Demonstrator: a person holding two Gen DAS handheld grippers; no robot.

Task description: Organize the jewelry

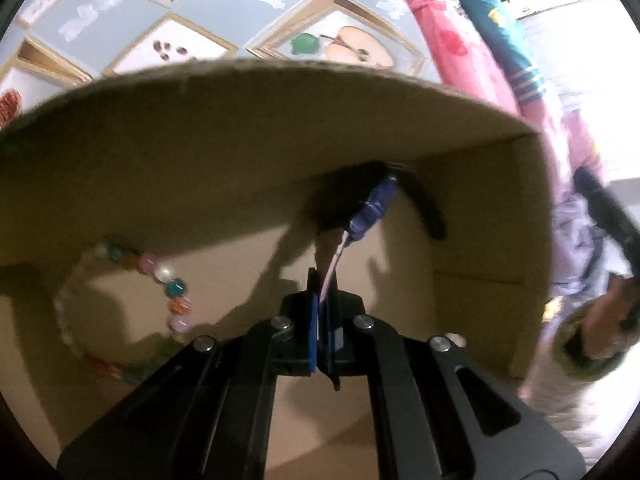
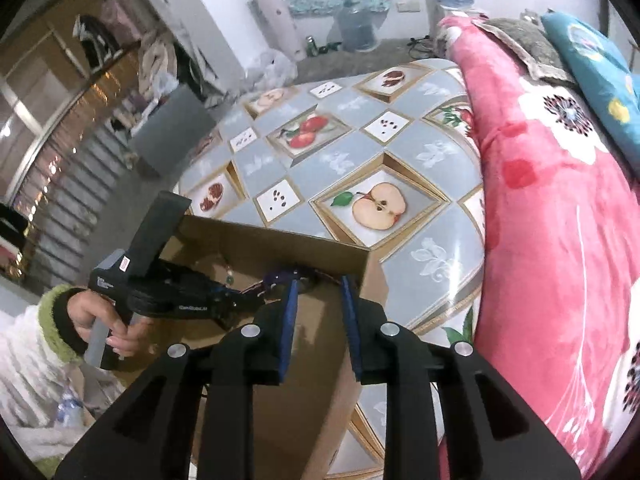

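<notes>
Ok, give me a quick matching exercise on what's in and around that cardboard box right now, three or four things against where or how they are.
Things:
1. beaded bracelet
2. left gripper
3. right gripper
4. pink blanket

States:
A. jaws apart, nothing between them
B. lying on the box floor
C. shut on a thin strap
D. beside the fruit-print tablecloth

Pairs: 1-B, 2-C, 3-A, 4-D

Left gripper (image 1: 322, 300) at lower centre of frame, jaws closed on thin pale pink strap (image 1: 334, 268). Strap runs up to blue-purple piece (image 1: 374, 208) in upper centre, beside dark curved item (image 1: 428, 208) against far wall of cardboard box (image 1: 240, 128). Beaded bracelet (image 1: 176, 292) with multicoloured beads lies on box floor at lower left, partly blurred. Fruit-print tablecloth (image 1: 208, 20) across top of frame. Pink blanket (image 1: 452, 40) at upper right. Person's hand (image 1: 604, 320), blurred, at right edge.
</notes>
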